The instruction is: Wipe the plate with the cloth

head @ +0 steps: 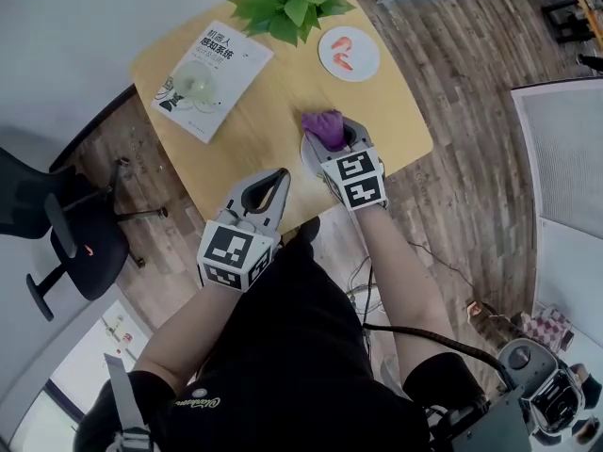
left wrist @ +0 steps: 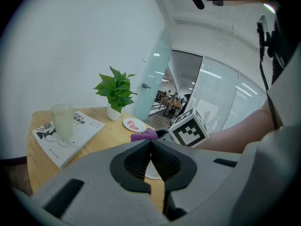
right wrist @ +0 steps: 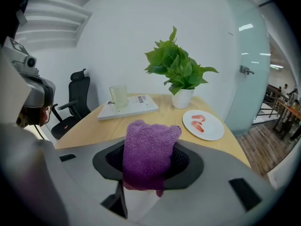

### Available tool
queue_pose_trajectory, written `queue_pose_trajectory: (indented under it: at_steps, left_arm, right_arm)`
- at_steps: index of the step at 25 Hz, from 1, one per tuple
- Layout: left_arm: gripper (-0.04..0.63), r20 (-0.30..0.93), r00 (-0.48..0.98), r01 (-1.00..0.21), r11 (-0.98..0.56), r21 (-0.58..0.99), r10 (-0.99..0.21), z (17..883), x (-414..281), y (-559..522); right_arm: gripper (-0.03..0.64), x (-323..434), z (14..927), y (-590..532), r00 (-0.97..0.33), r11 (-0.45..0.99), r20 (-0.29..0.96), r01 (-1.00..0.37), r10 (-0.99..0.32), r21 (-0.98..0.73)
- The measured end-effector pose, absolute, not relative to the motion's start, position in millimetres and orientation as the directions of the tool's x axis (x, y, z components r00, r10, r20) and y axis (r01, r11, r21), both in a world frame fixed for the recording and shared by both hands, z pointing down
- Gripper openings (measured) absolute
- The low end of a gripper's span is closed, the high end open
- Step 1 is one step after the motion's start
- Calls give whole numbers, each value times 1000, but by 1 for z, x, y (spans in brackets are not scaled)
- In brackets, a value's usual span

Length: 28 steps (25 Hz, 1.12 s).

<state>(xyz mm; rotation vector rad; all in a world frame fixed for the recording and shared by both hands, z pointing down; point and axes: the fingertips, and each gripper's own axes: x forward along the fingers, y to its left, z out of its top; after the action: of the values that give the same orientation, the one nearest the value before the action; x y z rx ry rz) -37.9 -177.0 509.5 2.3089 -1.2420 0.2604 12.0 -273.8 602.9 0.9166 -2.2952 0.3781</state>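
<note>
My right gripper [head: 334,141] is shut on a purple knitted cloth [head: 324,125] and holds it over a white plate [head: 304,150] near the table's front edge. In the right gripper view the cloth [right wrist: 149,153] bulges up out of the jaws, and a bit of the plate [right wrist: 136,204] shows beneath. My left gripper [head: 280,177] sits left of it at the table edge, shut, with nothing in it. The left gripper view shows its closed fingertips [left wrist: 150,145], the cloth [left wrist: 143,135] and a sliver of the plate [left wrist: 153,171] behind them.
A second white plate with red marks [head: 349,53] lies at the table's far right, beside a potted plant [head: 294,0]. A book [head: 213,78] with a glass [head: 198,81] on it lies far left. A black office chair [head: 66,238] stands left of the table.
</note>
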Motion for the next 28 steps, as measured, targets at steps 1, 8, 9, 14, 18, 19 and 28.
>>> queue_pose_trajectory:
  at_steps: [1,8,9,14,18,19,28]
  left_arm:
    - [2,391,567,-821,-459,338,-725,510,-38,-176]
    - [2,393,566,-822,-458,338,-725,510,-41,-176]
    - [2,393,566,-822,-459,337,-725,510,-41,-176]
    - [2,394,568,-820,-457,344,-723,512,-41,-176]
    - [2,396,571,-818,-460,345,-719,514,-42,-175]
    - [2,396,572,-818,-461,345,-718,514,-42,-175]
    - [2,394,582,-811,-467,354,-712,515,-36,-175]
  right_arm:
    - [178,11,606,-274,-556,720,657,-693,-509,-28]
    - [178,10,620,-271,-538,724,690,-690,-484,-29]
    - [178,9,622,-269,-537,728,695,-685,-478,-29]
    - [179,5,627,-260,-539,738,705,-674,-460,-33]
    - [179,-1,628,-245,-547,751,711,-659,-442,-40]
    - [179,-2,628,-240,-551,755,712,-655,-436,-44]
    - [178,-16,628,-186,-593,808,717,-585,-367,-70]
